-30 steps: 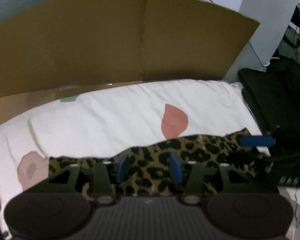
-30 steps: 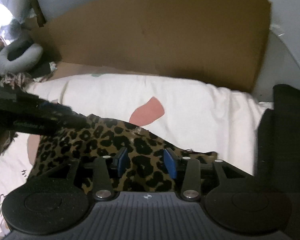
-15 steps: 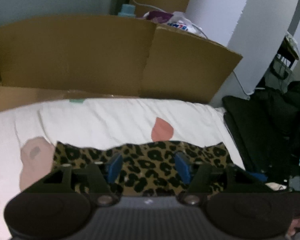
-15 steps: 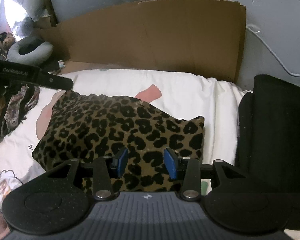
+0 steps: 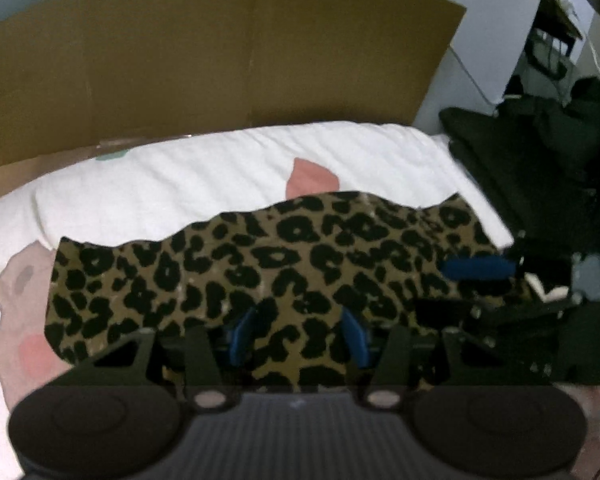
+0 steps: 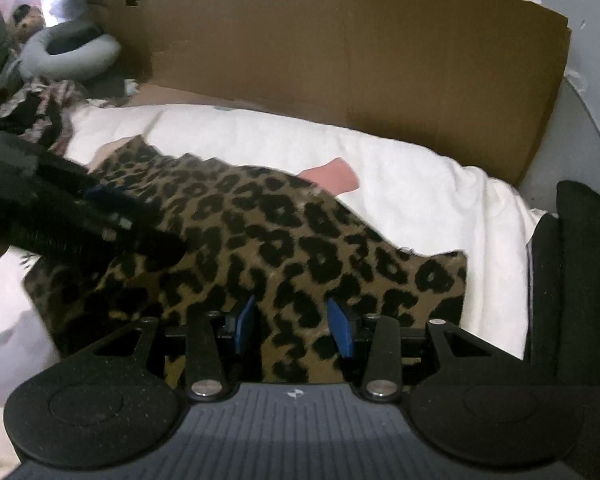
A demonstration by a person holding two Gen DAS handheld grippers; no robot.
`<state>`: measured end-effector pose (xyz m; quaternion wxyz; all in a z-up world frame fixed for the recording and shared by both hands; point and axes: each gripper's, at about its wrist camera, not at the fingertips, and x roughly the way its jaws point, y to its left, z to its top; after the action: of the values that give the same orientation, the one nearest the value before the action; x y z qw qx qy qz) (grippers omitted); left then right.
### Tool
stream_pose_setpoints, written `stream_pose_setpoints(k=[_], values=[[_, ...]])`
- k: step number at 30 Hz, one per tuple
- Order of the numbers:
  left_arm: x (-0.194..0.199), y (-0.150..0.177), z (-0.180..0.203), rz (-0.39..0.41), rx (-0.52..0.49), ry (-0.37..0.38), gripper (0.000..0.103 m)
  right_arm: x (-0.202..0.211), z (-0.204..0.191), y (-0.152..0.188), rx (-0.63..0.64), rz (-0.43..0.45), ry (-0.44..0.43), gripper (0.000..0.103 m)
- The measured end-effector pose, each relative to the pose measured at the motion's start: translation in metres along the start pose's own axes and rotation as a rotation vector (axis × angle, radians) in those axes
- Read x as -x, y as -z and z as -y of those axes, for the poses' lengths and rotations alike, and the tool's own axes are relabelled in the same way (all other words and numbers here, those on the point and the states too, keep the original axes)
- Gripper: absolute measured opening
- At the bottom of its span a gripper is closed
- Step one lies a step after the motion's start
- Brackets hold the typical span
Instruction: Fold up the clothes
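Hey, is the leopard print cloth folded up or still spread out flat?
Folded: the leopard print cloth lies on the white bedding as a compact, thick-edged block.

Ahead of me a white bedcover (image 5: 220, 168) with pink patches, backed by a brown cardboard sheet (image 6: 340, 60) propped upright; pale wall (image 6: 588, 12) to my right, dark bags (image 5: 540, 160) heaped beside the bed

- A leopard-print garment (image 5: 284, 264) is seen folded into a broad, flat band with a wavy far edge.
- It is spread across white bedding, directly beneath and ahead of both claws.
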<state>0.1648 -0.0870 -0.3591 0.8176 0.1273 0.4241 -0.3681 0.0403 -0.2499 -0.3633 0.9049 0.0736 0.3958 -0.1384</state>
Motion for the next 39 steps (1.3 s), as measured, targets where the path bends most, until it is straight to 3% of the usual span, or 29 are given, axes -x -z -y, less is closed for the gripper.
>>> stream_pose_setpoints(k=[3, 7, 14, 25, 33, 39], values=[[0.000, -0.004, 0.000, 0.018, 0.011, -0.006, 0.052, 0.000, 0.003, -0.009, -0.039, 0.009, 0.022, 0.047], [-0.006, -0.012, -0.007, 0.022, 0.028, 0.004, 0.053, 0.015, 0.002, -0.009, -0.070, 0.037, -0.018, 0.047], [-0.018, -0.015, -0.012, 0.007, 0.026, 0.023, 0.055, 0.027, -0.021, 0.014, 0.019, 0.007, -0.069, 0.047], [-0.021, -0.017, -0.013, -0.012, 0.025, 0.015, 0.056, 0.042, -0.003, 0.051, 0.033, -0.034, 0.025, 0.047], [-0.023, -0.018, -0.018, -0.020, 0.037, 0.007, 0.057, 0.052, 0.013, 0.064, 0.069, -0.023, 0.066, 0.048], [-0.024, -0.017, -0.019, -0.022, 0.046, 0.005, 0.057, 0.060, 0.024, 0.063, 0.009, -0.023, 0.098, 0.050]])
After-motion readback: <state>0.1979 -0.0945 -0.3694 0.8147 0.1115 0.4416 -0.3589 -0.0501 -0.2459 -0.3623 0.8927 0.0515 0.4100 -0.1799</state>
